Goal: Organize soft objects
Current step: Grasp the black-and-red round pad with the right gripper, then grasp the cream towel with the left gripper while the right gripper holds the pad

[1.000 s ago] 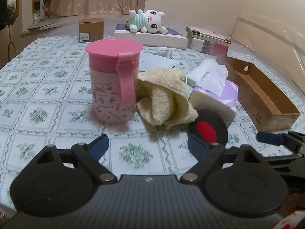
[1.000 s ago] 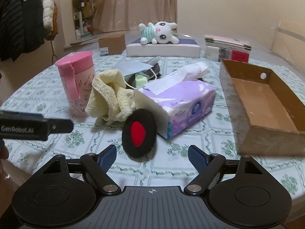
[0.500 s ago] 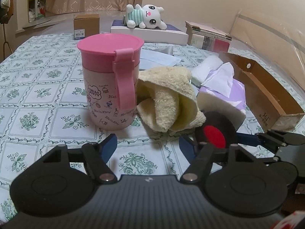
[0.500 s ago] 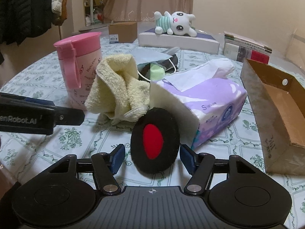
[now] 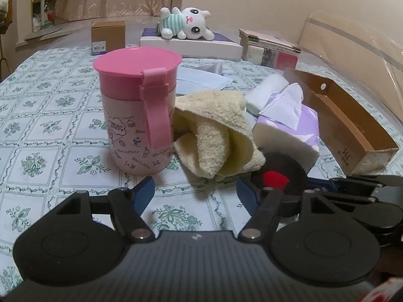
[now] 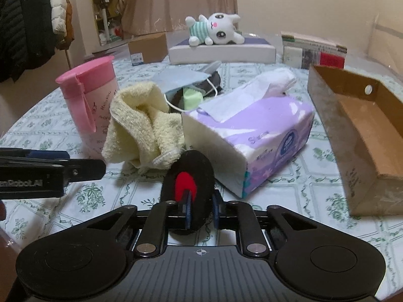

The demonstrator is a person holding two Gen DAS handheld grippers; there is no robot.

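My right hand-held gripper (image 6: pixel 200 212), angled down over the bench (image 6: pixel 314 191), had just clamped the black pad (image 6: pixel 199 173); left hand-held gripper (image 5: pixel 195 192) hovered released, empty.

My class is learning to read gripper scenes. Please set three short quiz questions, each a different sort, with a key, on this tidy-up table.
1. True or false: the right gripper is shut on the black pad with a red spot.
2. What stands left of the yellow towel? A pink cup; B tissue pack; C cardboard box.
3. Fill in: the left gripper is ____, holding nothing.

Key: 1 true; 2 A; 3 open.
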